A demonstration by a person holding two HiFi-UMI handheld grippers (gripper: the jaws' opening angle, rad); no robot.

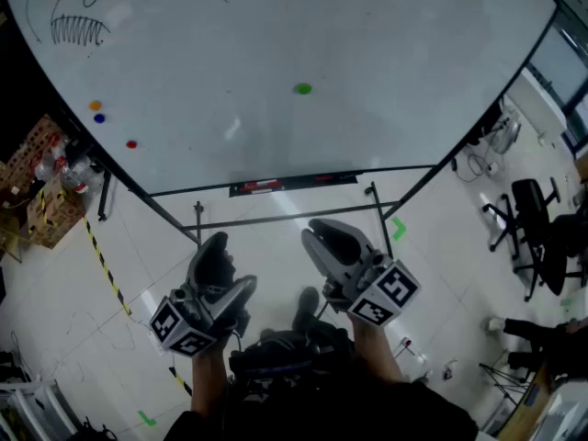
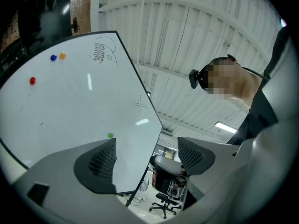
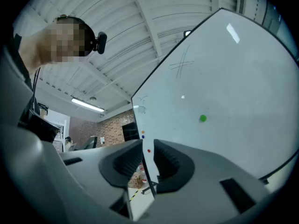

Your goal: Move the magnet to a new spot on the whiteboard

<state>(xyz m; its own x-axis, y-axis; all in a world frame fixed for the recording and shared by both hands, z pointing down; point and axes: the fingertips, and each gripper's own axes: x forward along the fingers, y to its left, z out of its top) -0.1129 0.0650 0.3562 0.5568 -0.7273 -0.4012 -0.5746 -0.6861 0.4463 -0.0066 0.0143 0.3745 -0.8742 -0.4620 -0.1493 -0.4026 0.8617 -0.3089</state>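
Pale, glossy floor (image 1: 441, 246) under a large white whiteboard (image 1: 367, 44) on a black tube stand.

- Small round green magnet (image 1: 302, 88): stuck to the whiteboard near its middle, with bare board all round it. It lies well apart from both pairs of fingers and is touched by neither.
- Left gripper (image 1: 216, 246): held low in front of the board's lower edge. Its fingers stand wide apart with nothing between them. In the left gripper view the green magnet shows just above the left finger (image 2: 100, 160), far off on the board.
- Right gripper (image 1: 323, 234): beside the left one, below the board. Its fingers are a narrow gap apart and grip nothing. In the right gripper view only the far board edge shows through the gap, and the green magnet sits up and to the right.
- Other items on the board: an orange magnet (image 1: 95, 106), a blue magnet (image 1: 99, 118) and a red magnet (image 1: 131, 143) near the left edge, and a black line drawing of a toothed creature (image 1: 78, 16).
- Black ledge (image 1: 322, 180) on the board's lower edge: carries a red-marked strip.
- Black office chair (image 1: 533, 228): at the right.
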